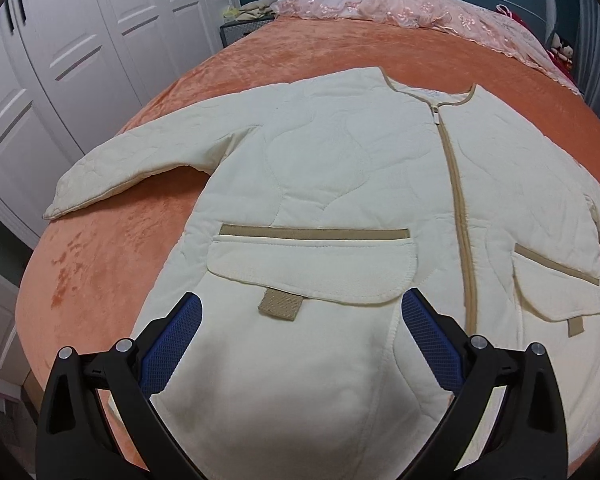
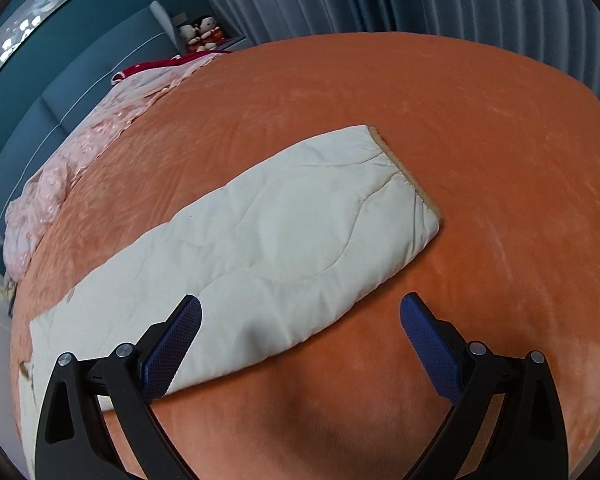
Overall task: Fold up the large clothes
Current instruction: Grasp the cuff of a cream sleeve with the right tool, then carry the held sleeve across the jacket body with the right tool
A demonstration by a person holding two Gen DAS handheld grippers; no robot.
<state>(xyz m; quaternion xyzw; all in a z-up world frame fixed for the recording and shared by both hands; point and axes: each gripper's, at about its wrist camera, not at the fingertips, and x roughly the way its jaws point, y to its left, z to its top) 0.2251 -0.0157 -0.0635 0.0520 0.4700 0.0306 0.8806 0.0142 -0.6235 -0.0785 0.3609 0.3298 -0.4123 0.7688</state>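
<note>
Hovering w/ both sets of tongs spread wide and empty: left gripper [image 1: 301, 316] over the cream jacket [image 1: 340, 184] hem, right gripper [image 2: 300, 320] by its sleeve [image 2: 260, 232], all flat on the orange bed [image 2: 460, 120]. Best bet imo: pinch sleeve near the cuff [image 2: 408, 176], fold across the zip [image 1: 458, 208], keep layers smooth.

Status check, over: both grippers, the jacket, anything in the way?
Left gripper open above the jacket hem. Right gripper open over the sleeve. Jacket flat, zipped, unfolded on the orange blanket. Pink bedding far off, clear.
</note>
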